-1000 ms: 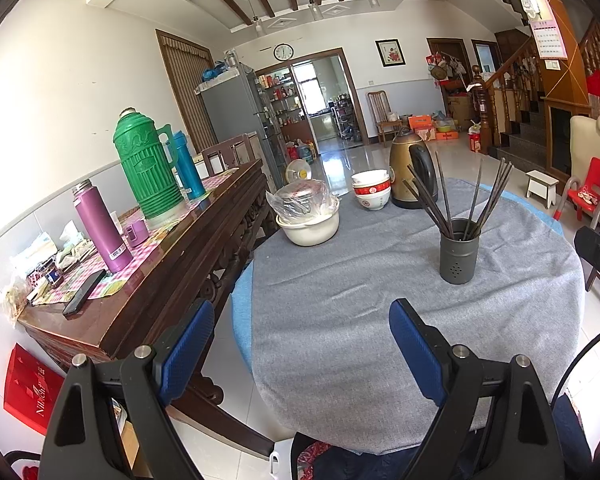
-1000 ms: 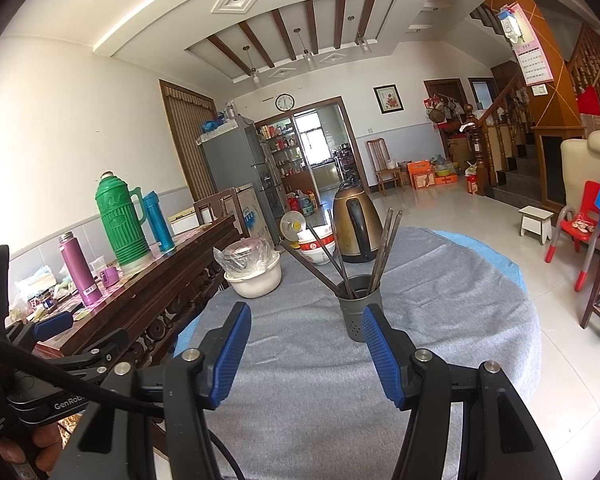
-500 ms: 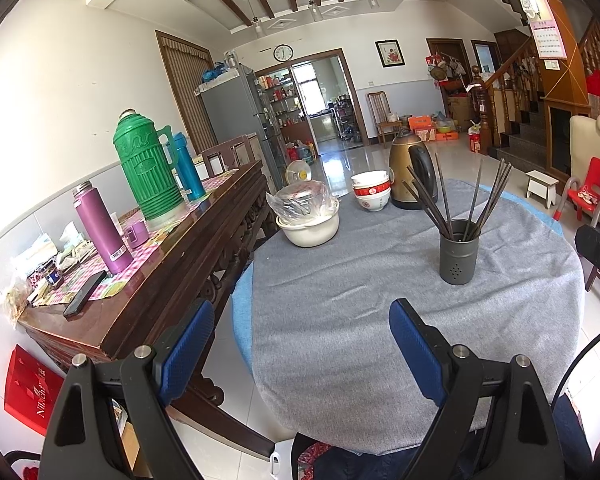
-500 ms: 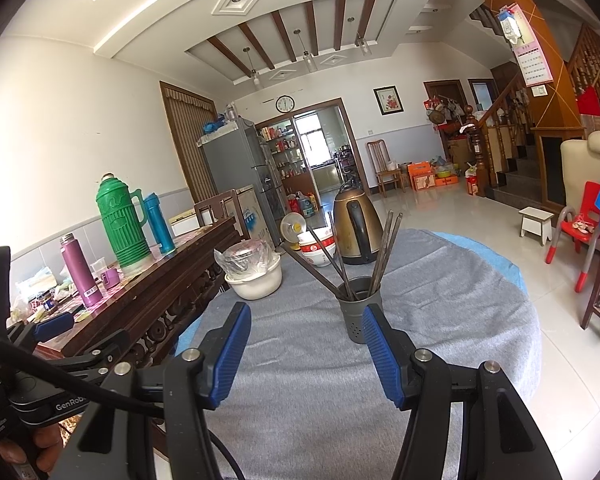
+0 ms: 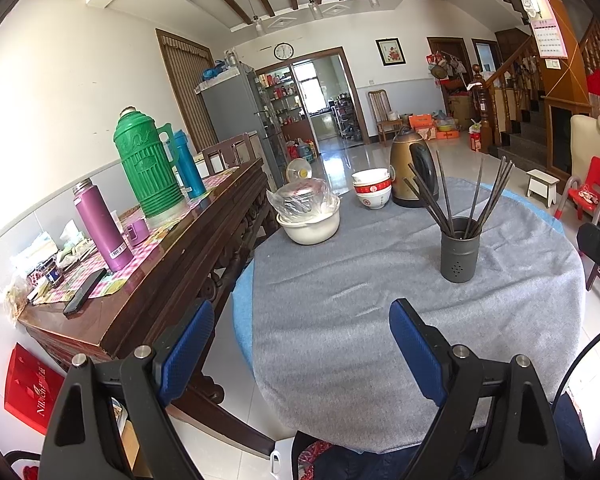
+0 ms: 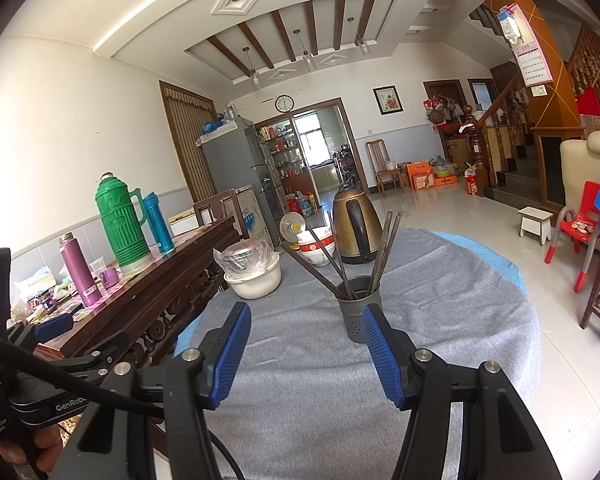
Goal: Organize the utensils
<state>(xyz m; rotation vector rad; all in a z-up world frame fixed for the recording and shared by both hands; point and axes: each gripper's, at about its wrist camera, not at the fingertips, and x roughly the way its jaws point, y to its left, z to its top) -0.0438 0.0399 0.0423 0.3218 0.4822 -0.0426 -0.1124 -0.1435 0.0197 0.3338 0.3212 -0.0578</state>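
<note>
Left-wrist view, left to right: a purple flask (image 5: 102, 228) and a green thermos (image 5: 146, 162) are standing on the wooden sideboard (image 5: 172, 264) at 9 to 10 o'clock. The left gripper (image 5: 300, 346) is hovering at 6 o'clock over the near edge of the grey-covered round table (image 5: 340, 340), its blue-padded fingers (image 5: 186, 350) spread wide and holding nothing. A plastic-wrapped white basin (image 5: 310, 220) is sitting at 12 o'clock, with stacked bowls (image 5: 373, 189) and a brass-coloured kettle (image 5: 414, 174) just beyond, toward 1 o'clock. The dark utensil holder (image 5: 459, 250) is standing upright on the cloth at 2 o'clock, well apart from the gripper, with dark chopsticks (image 5: 446, 196) fanning out of it. Right-wrist view: the right gripper (image 6: 306, 346) is likewise hovering with its fingers (image 6: 382, 354) spread and empty; the holder (image 6: 358, 308) is appearing just above the right finger's tip at 12 to 1 o'clock, with the chopsticks (image 6: 384, 252) leaning out of it.
</note>
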